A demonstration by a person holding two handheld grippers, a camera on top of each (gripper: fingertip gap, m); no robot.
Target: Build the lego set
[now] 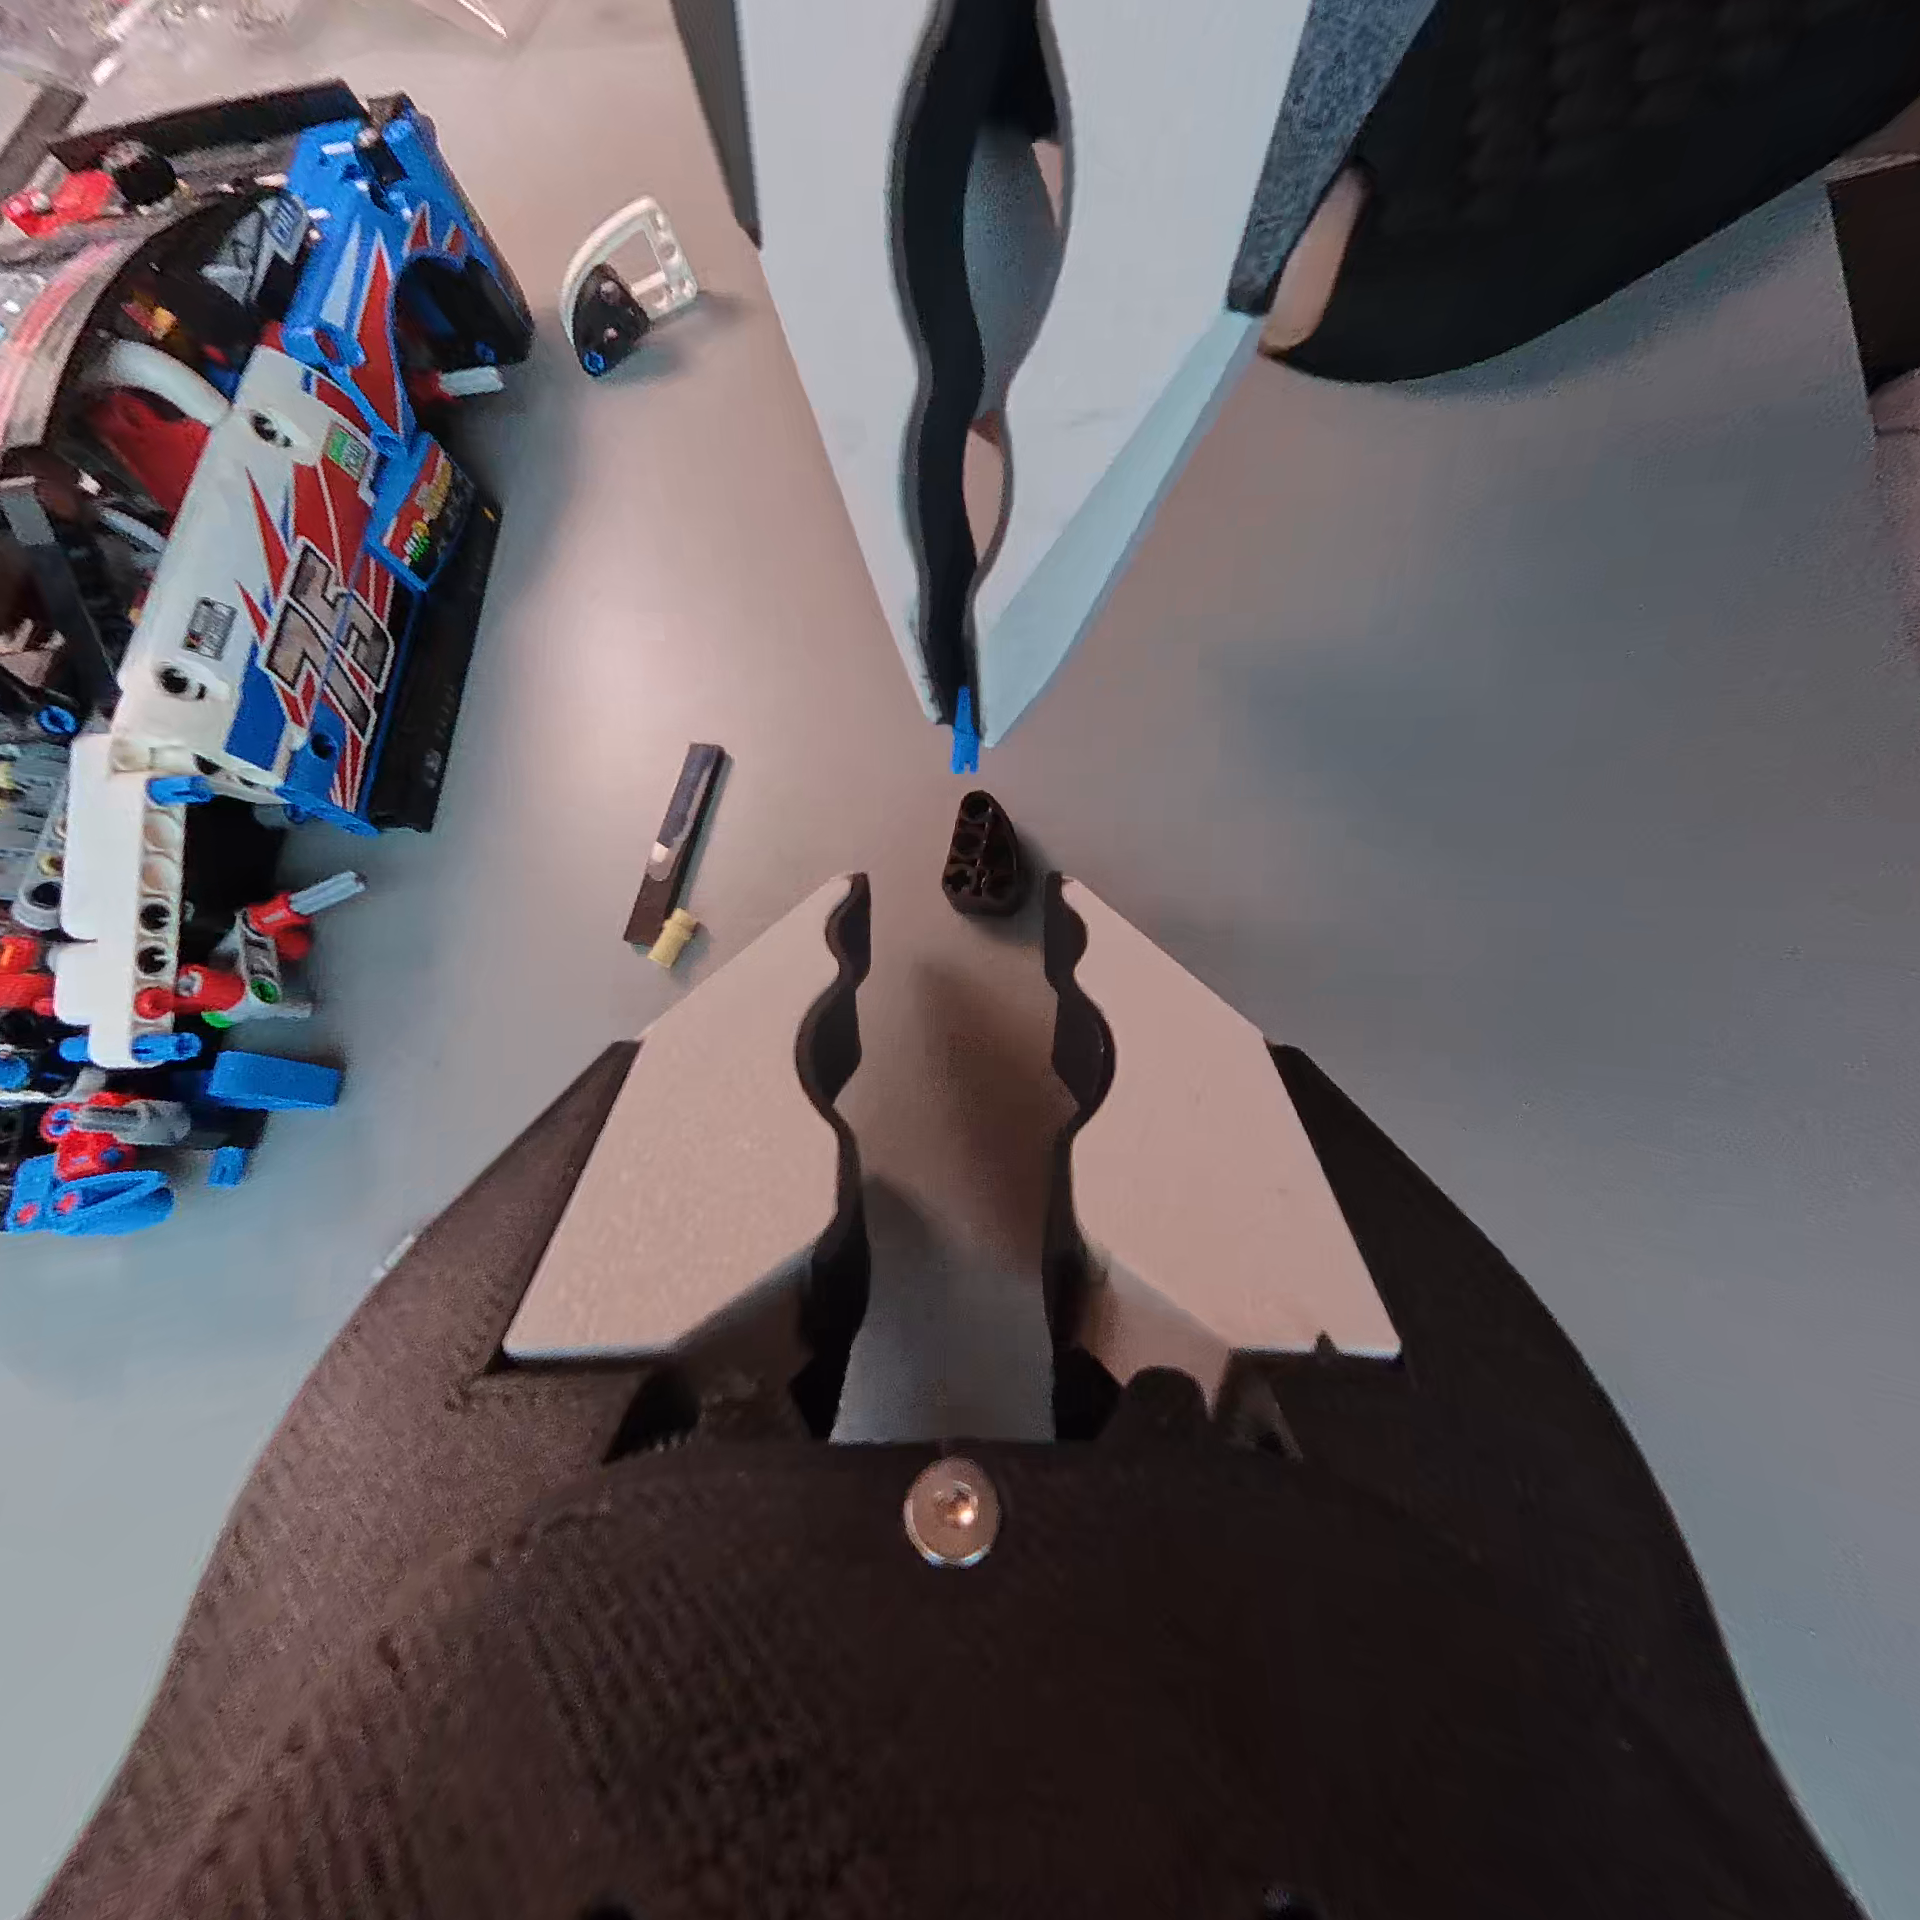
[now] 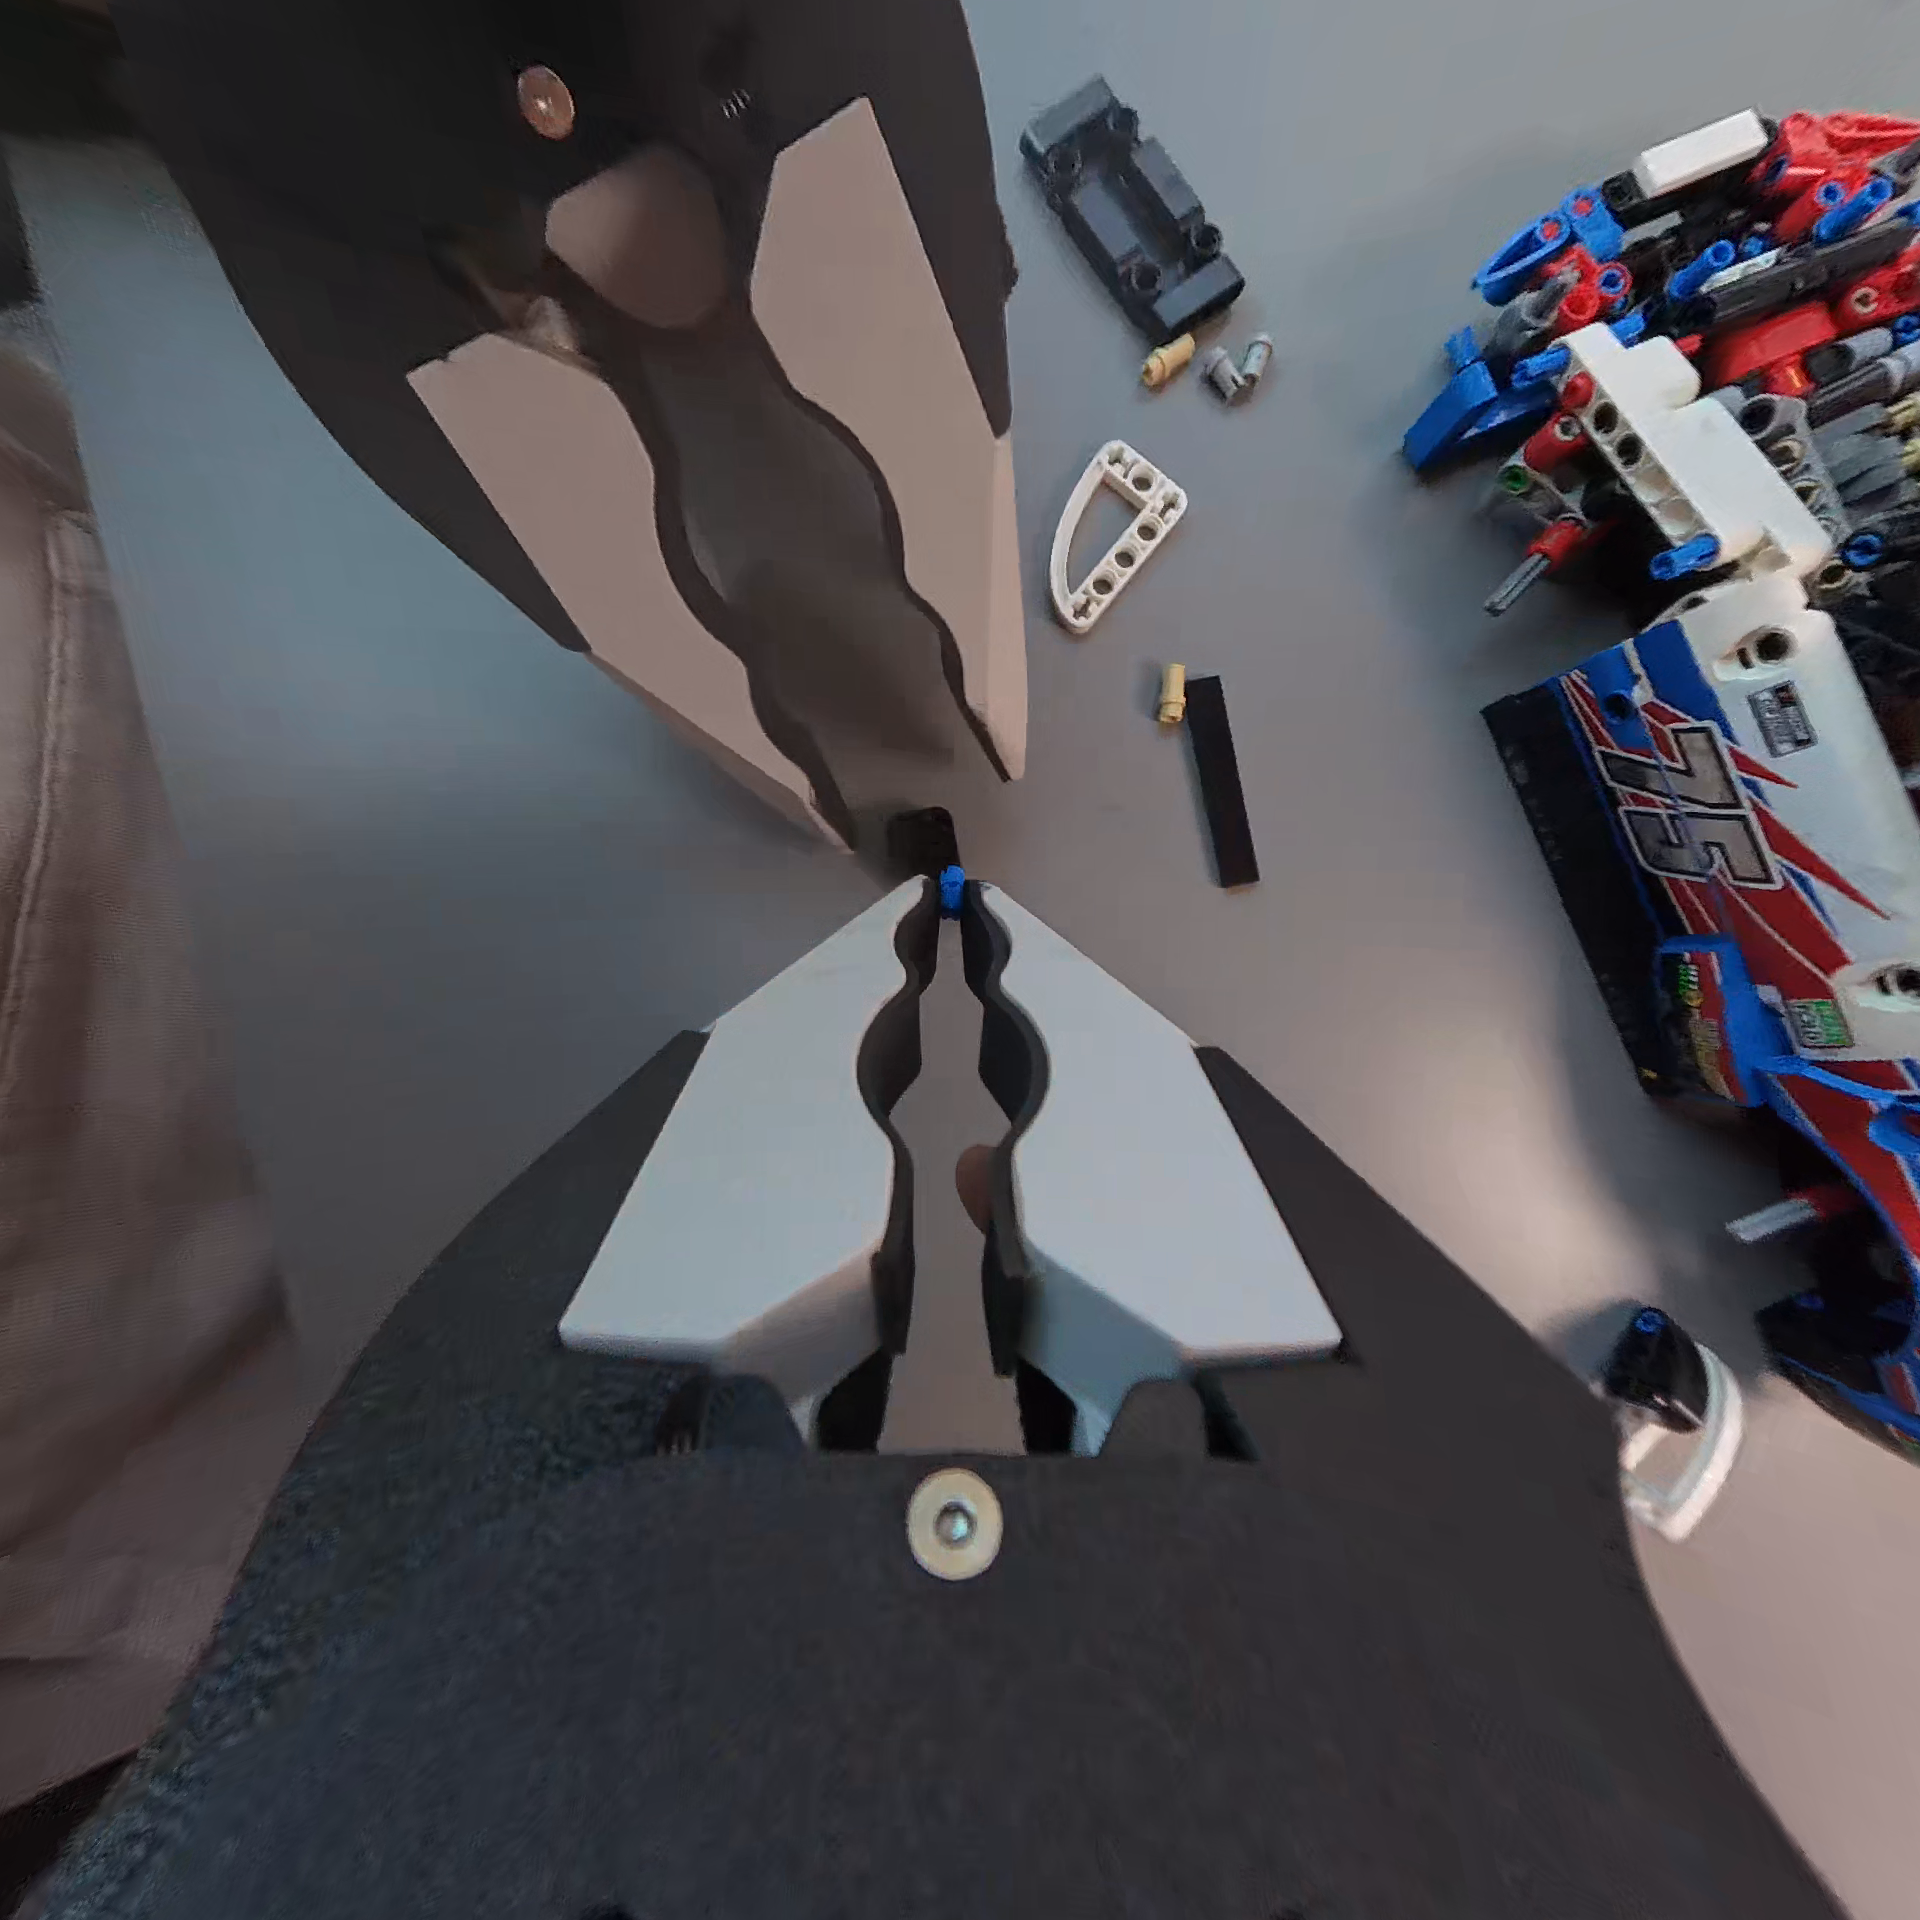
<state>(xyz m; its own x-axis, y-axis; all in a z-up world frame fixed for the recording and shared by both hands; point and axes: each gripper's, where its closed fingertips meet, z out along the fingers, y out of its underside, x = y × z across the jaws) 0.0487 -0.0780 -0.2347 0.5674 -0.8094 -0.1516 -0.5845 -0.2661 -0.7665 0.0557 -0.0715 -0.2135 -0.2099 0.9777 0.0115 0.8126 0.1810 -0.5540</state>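
Observation:
A small black lego piece with holes (image 1: 982, 857) lies on the grey table, just ahead of my left gripper (image 1: 954, 883). The left gripper is open and empty, its tips on either side of the piece. My right gripper (image 2: 948, 888) is shut on a small blue pin (image 2: 949, 894). In the left wrist view the right gripper (image 1: 961, 717) comes in from above and the blue pin (image 1: 964, 732) points at the black piece with a small gap. In the right wrist view the black piece (image 2: 920, 836) sits between the pin and the left gripper (image 2: 925, 800).
The blue, white and red lego car (image 1: 260, 623) (image 2: 1714, 831) stands to one side. A black flat beam (image 1: 675, 842) and tan pin (image 1: 670, 925) lie near the grippers. A white curved frame (image 2: 1117, 535), a dark grey block (image 2: 1132, 208) and small pins (image 2: 1236, 364) lie farther off. The grippers are tip to tip, or close to it. It is some 12 centimeters from my left tips to the dark grey block (image 2: 1132, 208).

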